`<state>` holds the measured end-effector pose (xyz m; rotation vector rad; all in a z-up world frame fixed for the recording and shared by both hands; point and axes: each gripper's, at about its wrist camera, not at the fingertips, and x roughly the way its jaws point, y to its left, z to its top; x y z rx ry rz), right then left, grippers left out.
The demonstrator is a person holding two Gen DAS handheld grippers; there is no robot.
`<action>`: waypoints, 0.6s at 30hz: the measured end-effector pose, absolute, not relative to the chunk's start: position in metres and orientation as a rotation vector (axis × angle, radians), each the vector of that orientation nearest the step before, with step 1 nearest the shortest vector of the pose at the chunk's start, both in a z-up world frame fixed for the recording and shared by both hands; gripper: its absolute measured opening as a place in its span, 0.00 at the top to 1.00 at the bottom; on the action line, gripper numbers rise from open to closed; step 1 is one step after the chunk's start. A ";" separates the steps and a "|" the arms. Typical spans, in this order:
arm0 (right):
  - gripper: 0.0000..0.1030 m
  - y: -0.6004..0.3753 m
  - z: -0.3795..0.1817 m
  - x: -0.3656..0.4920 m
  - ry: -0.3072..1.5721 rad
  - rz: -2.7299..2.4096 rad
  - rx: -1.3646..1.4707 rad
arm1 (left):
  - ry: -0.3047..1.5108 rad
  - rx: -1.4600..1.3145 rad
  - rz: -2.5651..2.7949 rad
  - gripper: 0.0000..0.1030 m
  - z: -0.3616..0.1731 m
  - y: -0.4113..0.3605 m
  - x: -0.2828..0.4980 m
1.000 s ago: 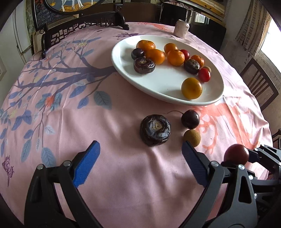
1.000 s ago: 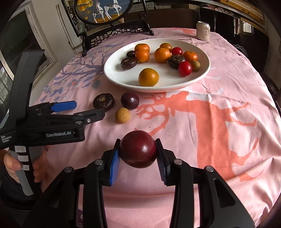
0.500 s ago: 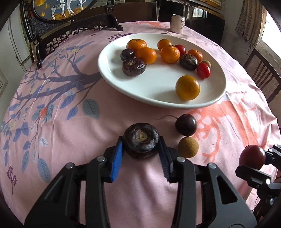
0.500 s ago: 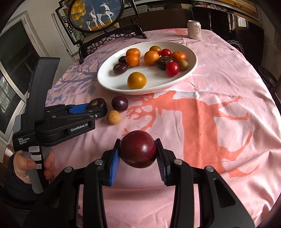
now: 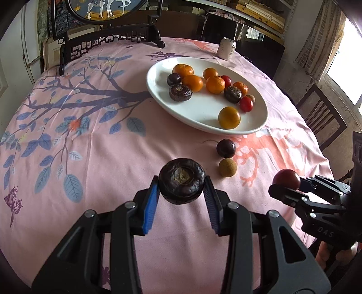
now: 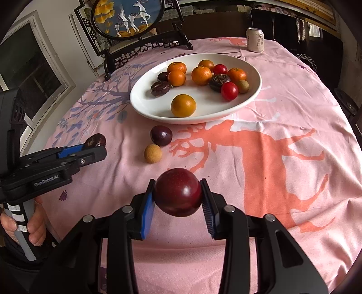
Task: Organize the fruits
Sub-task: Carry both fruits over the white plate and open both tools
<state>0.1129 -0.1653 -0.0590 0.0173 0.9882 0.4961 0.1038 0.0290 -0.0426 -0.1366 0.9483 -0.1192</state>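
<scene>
The left gripper (image 5: 181, 197) is closed on a dark wrinkled fruit (image 5: 181, 181), its blue pads pressed against both sides and the fruit lifted clear of the pink tablecloth (image 5: 90, 158). The right gripper (image 6: 178, 201) is clamped on a dark red plum (image 6: 178, 191), likewise held above the cloth.

The white plate (image 5: 199, 117) sits at the far centre of the table and holds several mandarins, two red tomatoes, dark wrinkled fruits, a small brown fruit and one yellow-orange fruit (image 5: 229, 117) near its front rim. On the cloth just in front of the plate lie a dark purple fruit (image 5: 225, 148) and, just nearer, a small tan round fruit (image 5: 227, 167); the two are close together, though contact cannot be confirmed.

The right wrist view alone shows the hand (image 6: 29, 228) wrapped around the left tool's handle at the lower left, and the full framed deer panel (image 6: 127, 17) at the far edge. The left wrist view alone shows a wooden chair (image 5: 321, 117) to the right of the table and a bright window beyond it. A drink can (image 6: 255, 39) stands far right of the plate in both views.

In the right wrist view, the left tool's held fruit is half hidden behind its fingers. In the left wrist view, the right tool is cut off at the frame edge, and only the top of its plum shows.
</scene>
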 end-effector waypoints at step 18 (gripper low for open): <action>0.62 -0.145 -0.045 0.250 0.943 0.389 -0.121 | 1.025 -0.070 -0.182 0.61 -0.027 -0.017 0.277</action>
